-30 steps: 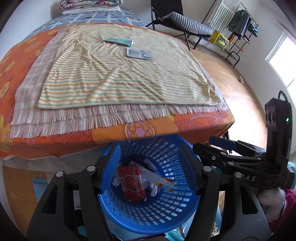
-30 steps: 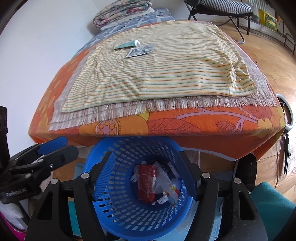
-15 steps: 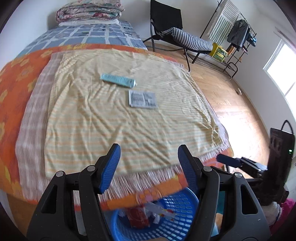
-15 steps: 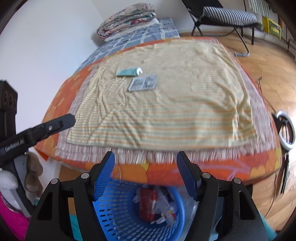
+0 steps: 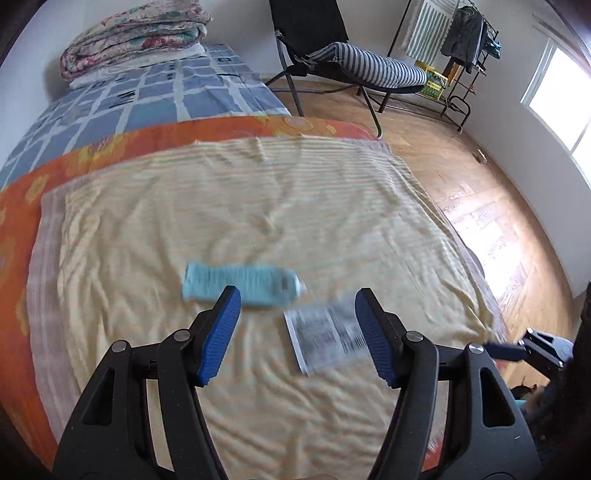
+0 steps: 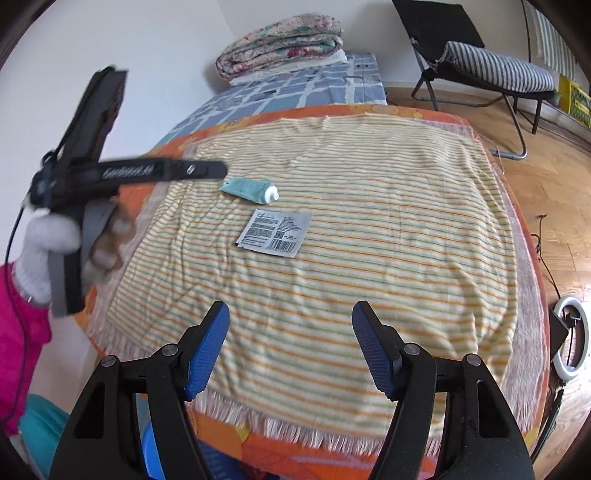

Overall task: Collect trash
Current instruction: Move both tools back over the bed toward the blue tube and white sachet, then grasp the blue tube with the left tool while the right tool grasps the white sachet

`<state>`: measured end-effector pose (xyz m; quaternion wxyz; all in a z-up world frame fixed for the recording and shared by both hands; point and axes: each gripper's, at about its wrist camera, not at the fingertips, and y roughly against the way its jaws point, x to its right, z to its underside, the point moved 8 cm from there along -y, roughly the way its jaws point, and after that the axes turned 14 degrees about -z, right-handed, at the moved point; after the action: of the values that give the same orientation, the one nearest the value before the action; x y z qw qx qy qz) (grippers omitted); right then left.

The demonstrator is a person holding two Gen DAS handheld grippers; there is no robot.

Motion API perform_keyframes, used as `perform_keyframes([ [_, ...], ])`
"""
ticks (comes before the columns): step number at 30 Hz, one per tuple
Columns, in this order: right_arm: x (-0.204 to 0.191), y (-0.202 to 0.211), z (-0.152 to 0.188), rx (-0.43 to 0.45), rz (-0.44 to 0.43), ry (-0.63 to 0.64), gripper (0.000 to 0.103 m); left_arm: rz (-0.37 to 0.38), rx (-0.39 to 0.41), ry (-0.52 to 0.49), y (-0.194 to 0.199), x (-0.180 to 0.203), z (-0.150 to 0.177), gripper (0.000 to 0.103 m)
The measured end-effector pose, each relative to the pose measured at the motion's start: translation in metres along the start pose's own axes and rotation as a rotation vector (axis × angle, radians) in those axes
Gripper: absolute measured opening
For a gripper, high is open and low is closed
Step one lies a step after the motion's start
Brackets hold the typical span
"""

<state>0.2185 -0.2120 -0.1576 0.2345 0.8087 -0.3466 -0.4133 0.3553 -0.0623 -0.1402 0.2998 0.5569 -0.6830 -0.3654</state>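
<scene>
Broadly, a bed (image 6: 491, 229) under an orange flowered cover, with a blue checked sheet (image 6: 295, 88) at the far end and a folded quilt (image 6: 280, 44) stacked against the wall. Over the cover, a yellow striped blanket (image 6: 369, 258), fringed along its near edge. On wooden floor (image 5: 491, 221) beyond the bed: a black folding chair (image 5: 314, 29) with a striped cushion (image 5: 376, 68), and a clothes rack (image 5: 465, 40) by the wall. Just below the near edge of the bed in the right wrist view, a sliver of a blue basket (image 6: 151, 454); contents hidden behind the gripper frame. Left tongs (image 5: 297, 306) apart and bare, hovering over the blanket, with both pieces of trash just beyond and between the blue pads; motion blur across this view. Right tongs (image 6: 290, 325) likewise apart and bare, nearer the fringe, well short of the trash. Beside them at left in the right wrist view, a white-gloved hand (image 6: 48, 240) and pink sleeve (image 6: 22, 332) carrying the left gripper. On the blanket's middle, a flat silver sachet (image 6: 275, 232) printed with text and a barcode, lying face up. Just past it, apart, a small teal tube (image 6: 249, 190) with a white cap, on its side.
</scene>
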Motion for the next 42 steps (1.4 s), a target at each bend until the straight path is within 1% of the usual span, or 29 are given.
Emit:
perform_keyframes([
  [2,0.005,-0.008,-0.004,-0.032,-0.015,-0.023,0.069,0.002,-0.025,0.001,-0.026,-0.004,-0.014,0.066],
  [4,0.007,-0.013,-0.006,-0.048,-0.041,-0.041,0.069,-0.002,-0.064,0.011,-0.052,-0.009,-0.02,0.066],
  [7,0.008,-0.019,-0.009,-0.058,-0.041,-0.029,0.069,0.016,-0.14,0.026,-0.084,-0.014,-0.016,0.066],
  [8,0.008,-0.021,-0.009,-0.054,-0.038,-0.023,0.069,0.021,-0.147,0.023,-0.089,-0.014,-0.015,0.066],
  [11,0.011,-0.031,-0.011,-0.062,-0.064,-0.038,0.069,-0.001,-0.155,0.001,-0.1,-0.019,-0.012,0.066],
  [15,0.017,-0.045,-0.013,-0.084,-0.072,-0.053,0.069,0.063,-0.179,0.017,-0.095,-0.024,-0.006,0.066],
  [17,0.02,-0.049,-0.014,-0.097,-0.074,-0.059,0.069,0.091,-0.199,-0.004,-0.087,-0.023,0.003,0.066],
  [21,0.029,-0.051,-0.02,-0.092,-0.075,-0.073,0.069,0.101,-0.237,-0.076,-0.071,-0.017,0.028,0.066],
  [25,0.035,-0.048,-0.022,-0.081,-0.07,-0.088,0.069,0.096,-0.244,-0.125,-0.06,-0.013,0.044,0.066],
  [29,0.034,-0.048,-0.022,-0.083,-0.074,-0.085,0.069,-0.014,-0.218,-0.273,-0.059,-0.002,0.052,0.066],
  [31,0.031,-0.049,-0.023,-0.086,-0.072,-0.066,0.069,-0.051,-0.204,-0.302,-0.062,0.002,0.053,0.066],
  [32,0.03,-0.05,-0.025,-0.088,-0.068,-0.052,0.069,-0.064,-0.202,-0.298,-0.064,0.002,0.052,0.066],
  [33,0.029,-0.052,-0.028,-0.095,-0.06,-0.03,0.069,-0.071,-0.199,-0.279,-0.066,0.001,0.05,0.066],
  [36,0.024,-0.057,-0.037,-0.105,-0.036,0.044,0.069,-0.089,-0.191,-0.203,-0.068,-0.01,0.041,0.047],
  [37,0.021,-0.059,-0.041,-0.108,-0.025,0.079,0.069,-0.083,-0.194,-0.176,-0.067,-0.015,0.04,0.043],
  [38,0.018,-0.062,-0.045,-0.113,-0.014,0.116,0.069,-0.074,-0.196,-0.146,-0.067,-0.02,0.039,0.042],
  [39,0.014,-0.066,-0.048,-0.119,-0.007,0.152,0.069,-0.083,-0.202,-0.136,-0.066,-0.025,0.038,0.04],
  [40,0.01,-0.071,-0.052,-0.126,-0.012,0.18,0.069,-0.088,-0.2,-0.125,-0.065,-0.03,0.038,0.039],
  [42,0.003,-0.082,-0.059,-0.132,-0.045,0.193,0.069,-0.1,-0.194,-0.122,-0.062,-0.036,0.04,0.038],
])
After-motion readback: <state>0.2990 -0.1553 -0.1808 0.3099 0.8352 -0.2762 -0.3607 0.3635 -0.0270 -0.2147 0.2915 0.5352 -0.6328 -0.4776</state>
